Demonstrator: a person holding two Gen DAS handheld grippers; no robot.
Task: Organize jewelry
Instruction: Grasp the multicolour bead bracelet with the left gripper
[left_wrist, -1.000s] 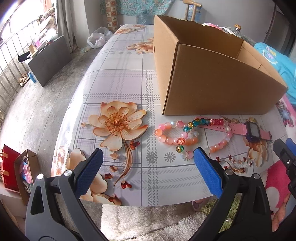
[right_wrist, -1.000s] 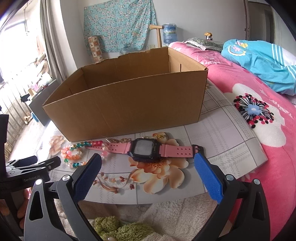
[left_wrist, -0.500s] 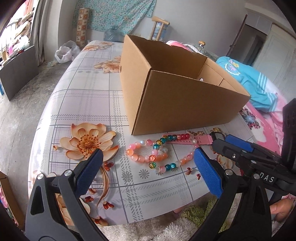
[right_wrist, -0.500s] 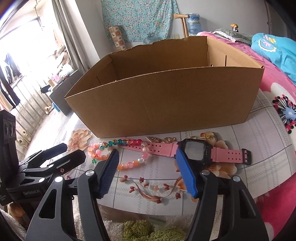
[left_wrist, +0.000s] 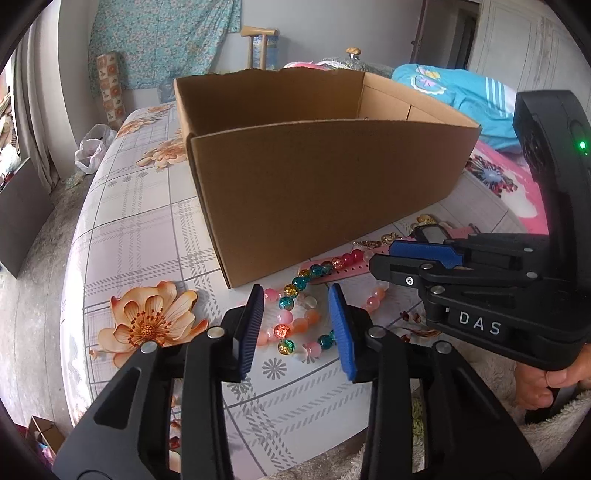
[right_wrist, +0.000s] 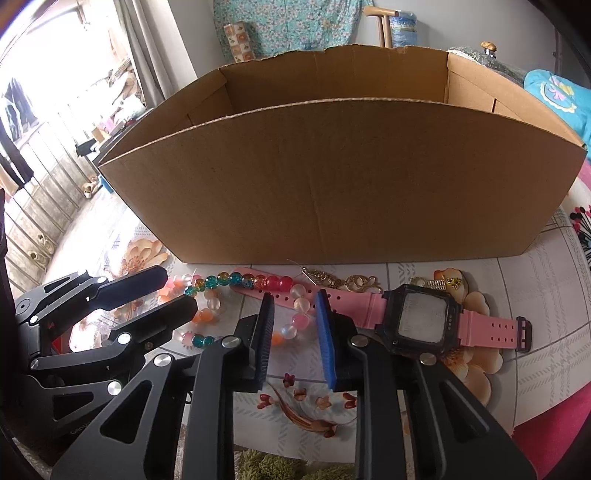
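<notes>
Strands of coloured glass beads (left_wrist: 295, 317) lie on the flowered tablecloth in front of an open cardboard box (left_wrist: 325, 192). My left gripper (left_wrist: 297, 326) hovers over them; its jaws are closing with beads between the blue pads, which do not press on them. A pink watch (right_wrist: 421, 317) with a black face lies to the right, its strap (right_wrist: 351, 299) running under the beads (right_wrist: 236, 280). My right gripper (right_wrist: 295, 328) is closing around beads and strap, pads still apart from them. Each gripper shows in the other's view: the right gripper (left_wrist: 382, 256), the left gripper (right_wrist: 177, 291).
Gold chain pieces (right_wrist: 343, 282) lie against the box's front wall. The table's near edge (left_wrist: 295, 439) is just below the grippers, with a fluffy rug under it. A pink bedspread (right_wrist: 554, 435) lies to the right. A person's hand (left_wrist: 543, 384) holds the right gripper's handle.
Both grippers' jaws have narrowed from wide open. Both have moved in towards the beads and now stand side by side; the left one has rolled, so the box now faces it more squarely.
</notes>
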